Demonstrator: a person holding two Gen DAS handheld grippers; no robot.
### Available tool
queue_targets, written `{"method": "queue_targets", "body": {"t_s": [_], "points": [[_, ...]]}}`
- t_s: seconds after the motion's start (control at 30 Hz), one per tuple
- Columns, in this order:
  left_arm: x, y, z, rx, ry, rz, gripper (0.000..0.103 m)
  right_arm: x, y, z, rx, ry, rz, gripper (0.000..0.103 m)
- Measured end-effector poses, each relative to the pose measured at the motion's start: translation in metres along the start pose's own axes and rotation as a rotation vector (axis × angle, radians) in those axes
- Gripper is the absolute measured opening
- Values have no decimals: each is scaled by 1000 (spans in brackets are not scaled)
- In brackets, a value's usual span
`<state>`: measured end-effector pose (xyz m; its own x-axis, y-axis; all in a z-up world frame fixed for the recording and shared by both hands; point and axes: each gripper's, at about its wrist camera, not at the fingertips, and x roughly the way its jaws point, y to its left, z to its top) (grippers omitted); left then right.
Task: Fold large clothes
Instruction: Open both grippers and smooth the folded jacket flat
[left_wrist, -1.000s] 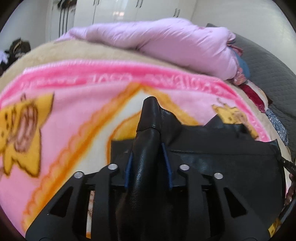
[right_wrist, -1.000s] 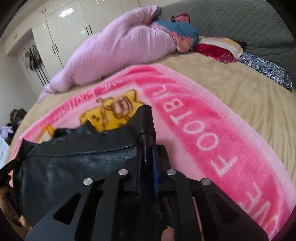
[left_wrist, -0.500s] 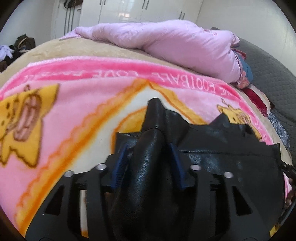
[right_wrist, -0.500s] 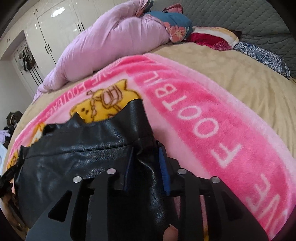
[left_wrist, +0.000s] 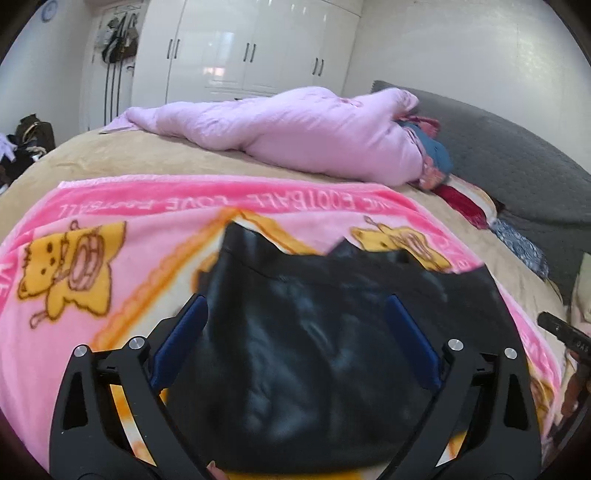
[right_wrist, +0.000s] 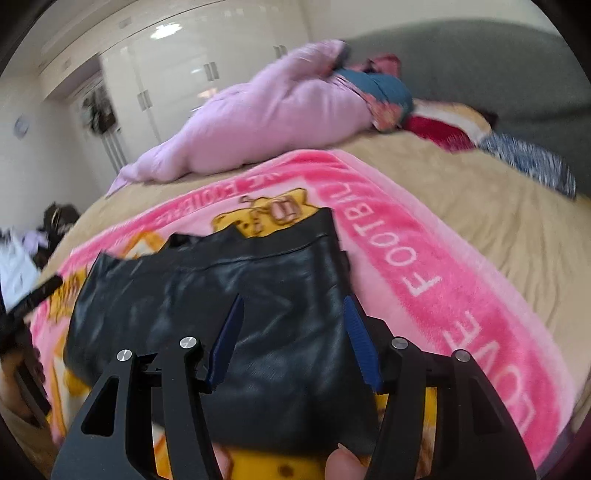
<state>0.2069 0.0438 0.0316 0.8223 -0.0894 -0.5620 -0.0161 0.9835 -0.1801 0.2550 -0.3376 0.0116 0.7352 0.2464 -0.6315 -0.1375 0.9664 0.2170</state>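
Both grippers' fingers (left_wrist: 184, 332) (right_wrist: 358, 339) have just been opening and stand apart above the black leather garment (left_wrist: 314, 332) on the pink blanket (left_wrist: 110, 295); beyond lie bed (left_wrist: 129, 158) and white wardrobes (left_wrist: 258, 48).

Glossy white wardrobe (left_wrist: 258, 48) lines the wall behind a tan-covered bed (left_wrist: 122, 155).

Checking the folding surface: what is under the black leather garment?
The black leather garment lies on a pink cartoon blanket spread over the tan bedcover. The blanket's print beneath it is hidden.
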Motion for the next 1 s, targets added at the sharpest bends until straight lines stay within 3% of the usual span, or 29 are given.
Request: {"method": "queue_targets", "body": {"t_s": [0.2, 0.4, 0.5, 0.6, 0.73, 1.0], "points": [[-11, -45, -26, 120, 51, -46, 91, -9, 34, -23, -97, 24, 27, 55], [2, -67, -51, 156, 134, -69, 91, 2, 56, -43, -144, 82, 30, 54], [13, -69, -66, 174, 180, -44, 91, 9, 60, -51, -161, 104, 21, 54], [27, -63, -80, 178, 244, 26, 91, 16, 59, -57, -169, 130, -6, 55], [30, -60, -91, 176, 239, 18, 91, 36, 46, -67, -113, 238, -44, 59], [33, -51, -99, 128, 236, -34, 92, 54, 37, -75, -6, 267, -57, 60]]}}
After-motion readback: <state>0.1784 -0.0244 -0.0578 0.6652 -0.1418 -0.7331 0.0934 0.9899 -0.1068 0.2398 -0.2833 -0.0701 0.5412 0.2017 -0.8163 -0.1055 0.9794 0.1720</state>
